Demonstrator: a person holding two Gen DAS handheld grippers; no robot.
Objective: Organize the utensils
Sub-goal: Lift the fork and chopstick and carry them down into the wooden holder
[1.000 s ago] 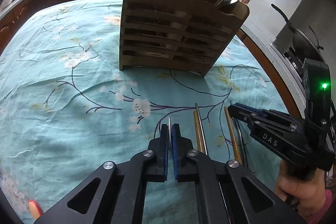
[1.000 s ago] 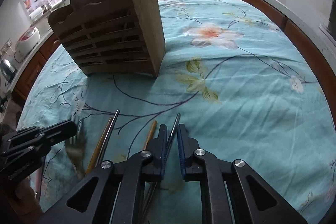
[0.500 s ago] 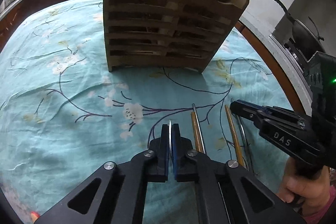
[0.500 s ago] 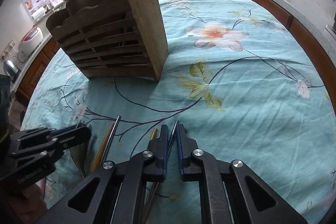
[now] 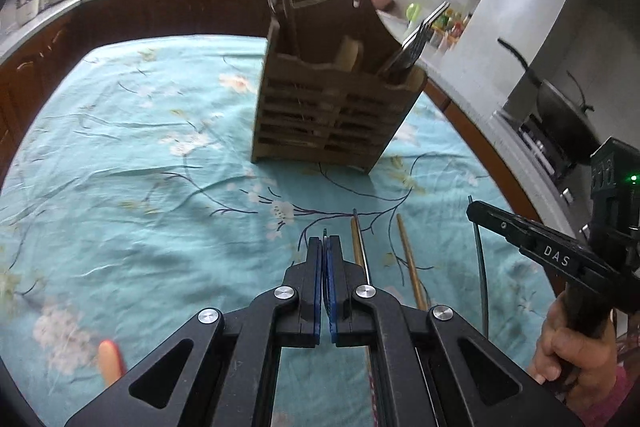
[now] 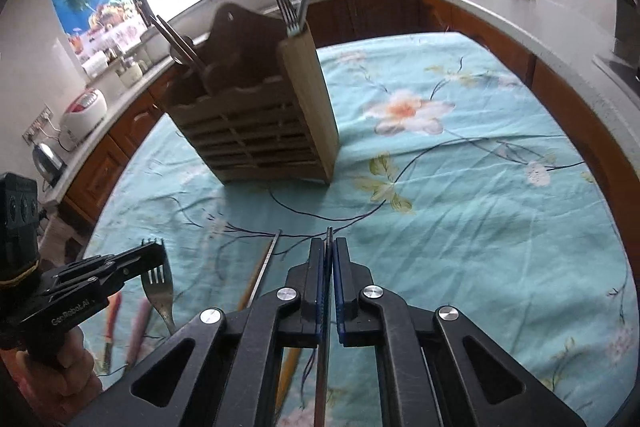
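- Utensils are already in both grips: the fingers of the left gripper [image 5: 325,255] are clenched on a fork [image 6: 160,287], and those of the right gripper [image 6: 329,255] are pinched flat on a thin dark metal chopstick [image 5: 481,267].
- The fork is held near its tine end. Its handle hangs down and back towards the table [image 5: 120,167], clear of the cloth.
- The chopstick's tip just peeks past the right fingertips, and most of its length trails below and behind them.
- Both pieces look light, stiff and smooth, so they will probably slide or swing in a thin pinch. A hold nearer the middle would likely steady them.
- Just beside the left fingers, two more chopsticks [image 5: 408,267] lie on the cloth, one of them golden. They are thin and low, so they would best be pinched across the shaft.
- Further out, the wooden holder [image 5: 332,115] stands upright in the middle of the table, well apart from both grippers.
- Its right-hand compartment already holds forks [image 5: 416,43], so the held fork probably belongs there.
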